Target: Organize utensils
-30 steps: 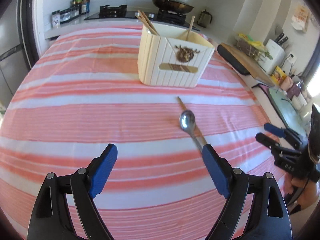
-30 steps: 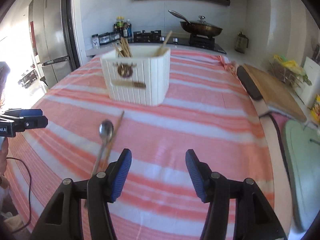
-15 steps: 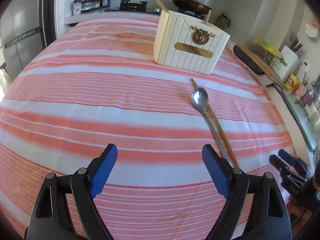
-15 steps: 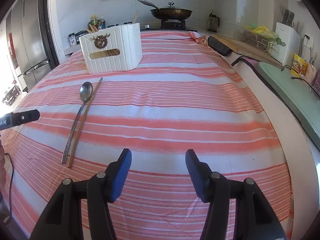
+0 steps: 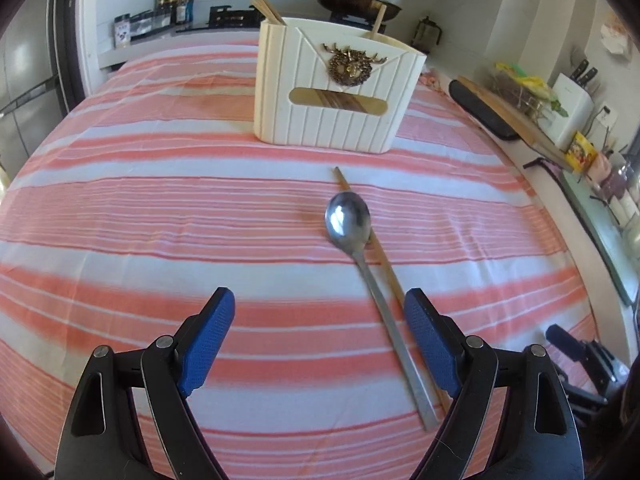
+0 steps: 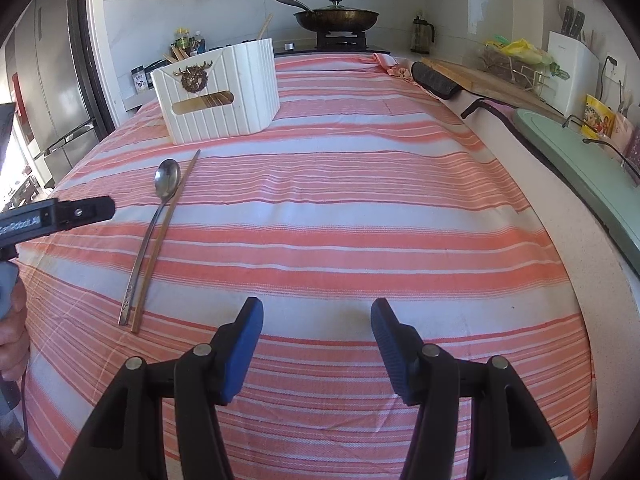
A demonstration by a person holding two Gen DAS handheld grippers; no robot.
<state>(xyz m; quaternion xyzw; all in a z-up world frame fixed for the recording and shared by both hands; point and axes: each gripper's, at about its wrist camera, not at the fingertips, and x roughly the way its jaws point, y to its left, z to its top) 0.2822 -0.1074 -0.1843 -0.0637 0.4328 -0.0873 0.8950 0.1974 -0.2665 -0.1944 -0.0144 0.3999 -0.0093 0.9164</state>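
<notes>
Both tongs, left (image 5: pixel 319 334) and right (image 6: pixel 317 334), gaped wide, empty. Risk: spoon (image 5: pixel 362 256) touched chopstick (image 5: pixel 384 260) (side by side); a grab might snag both.

A spoon (image 5: pixel 352 236) and a chopstick (image 5: pixel 384 260) lie side by side, touching, on the surface (image 5: pixel 160 200), ahead and right of the left gripper (image 5: pixel 320 332). The utensil holder (image 5: pixel 336 84) stands beyond them, chopsticks inside.

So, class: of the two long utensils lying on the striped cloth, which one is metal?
The spoon: silver and shiny with a rounded bowl. The chopstick beside it is plain brown wood.
</notes>
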